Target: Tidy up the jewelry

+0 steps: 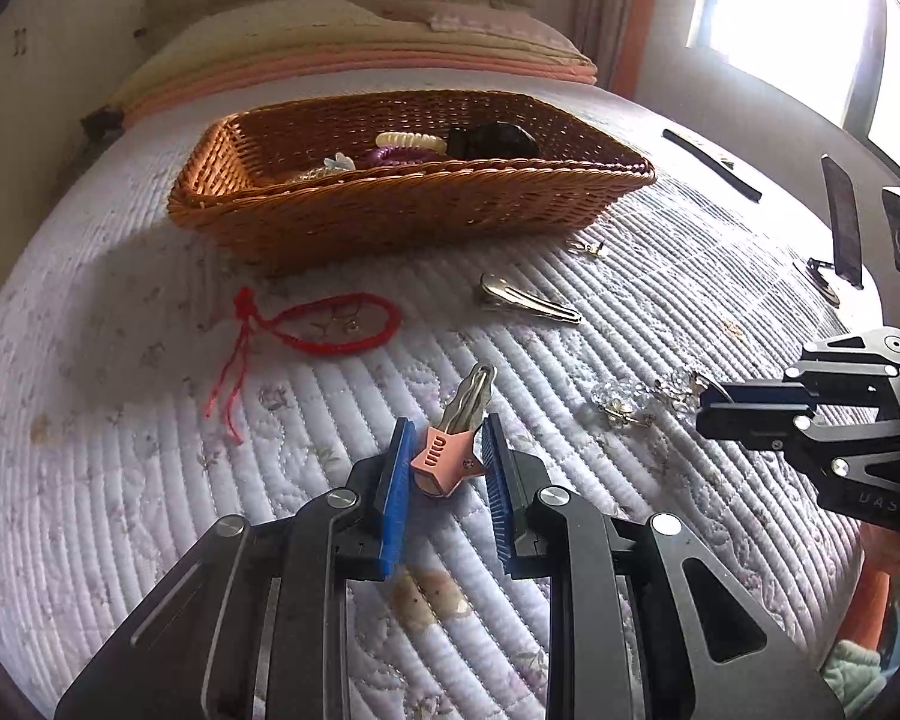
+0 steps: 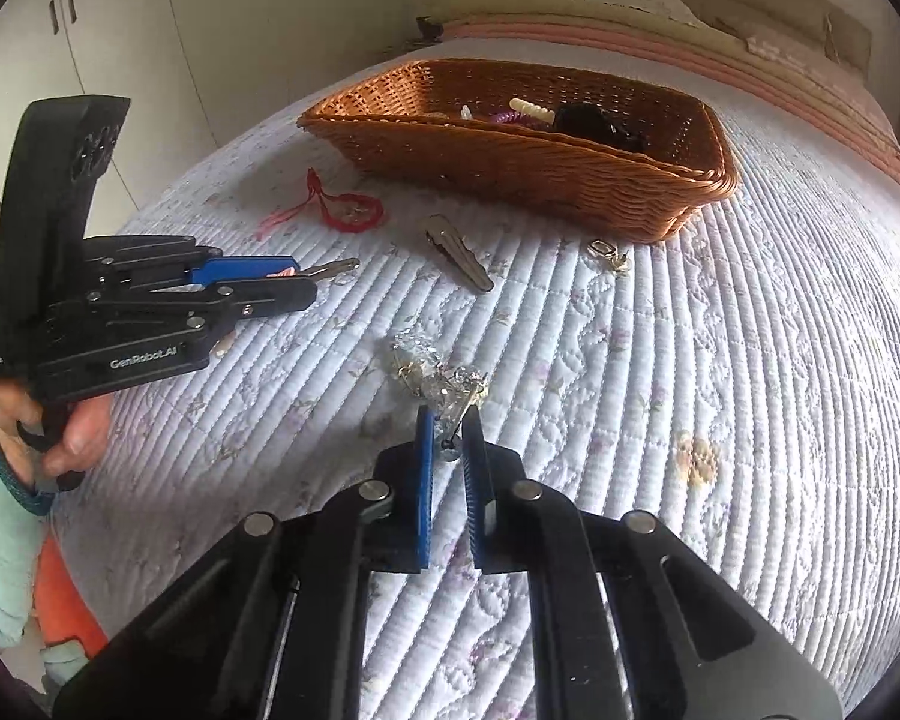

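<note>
Left gripper clamped on pink hair clip. Right gripper closed on crystal earring. Wicker basket beyond, on quilt.

From my seat at the controls, the bedspread reads as quilted cloth, matt and ribbed with stitched lines. The basket is woven wicker with a slight sheen, rough in texture. The bracelet is red braided cord — soft, fuzzy, dull. The long hair clip looks like polished metal, smooth and bright. The small clip between my left gripper pads has a matt pink plastic-looking cover on a shiny metal blade. Both grippers' bodies are matt black; their pads are ridged blue. The earrings glitter — clear faceted crystal on thin metal hooks.
</note>
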`<state>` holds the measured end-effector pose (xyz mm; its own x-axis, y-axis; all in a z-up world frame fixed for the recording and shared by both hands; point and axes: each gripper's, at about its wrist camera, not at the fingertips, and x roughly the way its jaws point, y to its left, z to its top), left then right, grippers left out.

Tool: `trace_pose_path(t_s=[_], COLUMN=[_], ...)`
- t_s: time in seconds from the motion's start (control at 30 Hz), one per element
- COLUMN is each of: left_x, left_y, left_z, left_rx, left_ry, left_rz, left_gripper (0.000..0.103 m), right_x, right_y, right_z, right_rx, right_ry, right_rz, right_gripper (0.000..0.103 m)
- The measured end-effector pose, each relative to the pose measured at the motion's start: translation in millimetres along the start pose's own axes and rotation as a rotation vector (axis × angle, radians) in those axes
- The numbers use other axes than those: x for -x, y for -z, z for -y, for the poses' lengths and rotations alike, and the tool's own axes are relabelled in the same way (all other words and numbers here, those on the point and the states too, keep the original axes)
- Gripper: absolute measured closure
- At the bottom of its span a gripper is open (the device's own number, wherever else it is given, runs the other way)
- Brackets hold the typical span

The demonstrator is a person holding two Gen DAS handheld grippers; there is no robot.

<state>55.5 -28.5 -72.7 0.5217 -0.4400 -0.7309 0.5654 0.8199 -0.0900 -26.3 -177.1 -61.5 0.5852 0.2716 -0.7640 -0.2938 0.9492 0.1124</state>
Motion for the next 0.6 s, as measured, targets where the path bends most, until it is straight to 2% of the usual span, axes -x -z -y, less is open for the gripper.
trace_pose_path(t_s=[0.1, 0.17, 0.23, 0.27, 0.3, 0.33, 0.37, 0.53, 0.57, 0.6], left_x=[0.0, 1.0, 1.0, 0.8, 0.4, 0.3, 0.4, 0.0, -0.1, -0.2], left_y=[1.5, 3.1, 3.3, 3.2, 3.1, 2.9, 2.9, 2.8, 2.8, 2.8], left_z=[-0.1, 0.3, 0.4, -0.1, -0.2, -0.1, -0.1, -0.2, 0.0, 0.3], left_rx=[0.002, 0.002, 0.002, 0.002, 0.002, 0.002, 0.002, 0.000, -0.001, -0.002], left_ry=[0.004, 0.006, 0.010, 0.012, 0.012, 0.011, 0.011, 0.011, 0.011, 0.012], left_rz=[0.001, 0.003, 0.004, 0.005, 0.004, 0.004, 0.005, 0.006, 0.007, 0.008], left_gripper=[0.081, 0.081, 0.081, 0.081, 0.081, 0.081, 0.081, 0.081, 0.081, 0.081], right_x=[2.7, -2.7, 1.0, 3.5, 4.9, 7.0, 8.2, -14.6, -16.7, -16.9], right_y=[9.0, 14.0, 16.0, 15.2, 13.7, 11.4, 10.3, 0.7, 0.0, -0.4], right_z=[-10.9, -17.2, -16.6, -14.3, -11.8, -9.1, -7.1, -0.1, -2.2, -7.2], right_rx=[0.054, 0.088, 0.079, 0.061, 0.047, 0.031, 0.025, -0.007, 0.002, 0.027], right_ry=[-0.023, 0.047, 0.045, 0.038, 0.039, 0.049, 0.054, 0.083, 0.103, 0.138], right_rz=[-0.008, -0.038, -0.030, -0.026, -0.020, -0.002, 0.012, -0.025, -0.019, -0.015], right_gripper=[0.095, 0.094, 0.090, 0.077, 0.054, 0.045, 0.044, 0.044, 0.052, 0.075])
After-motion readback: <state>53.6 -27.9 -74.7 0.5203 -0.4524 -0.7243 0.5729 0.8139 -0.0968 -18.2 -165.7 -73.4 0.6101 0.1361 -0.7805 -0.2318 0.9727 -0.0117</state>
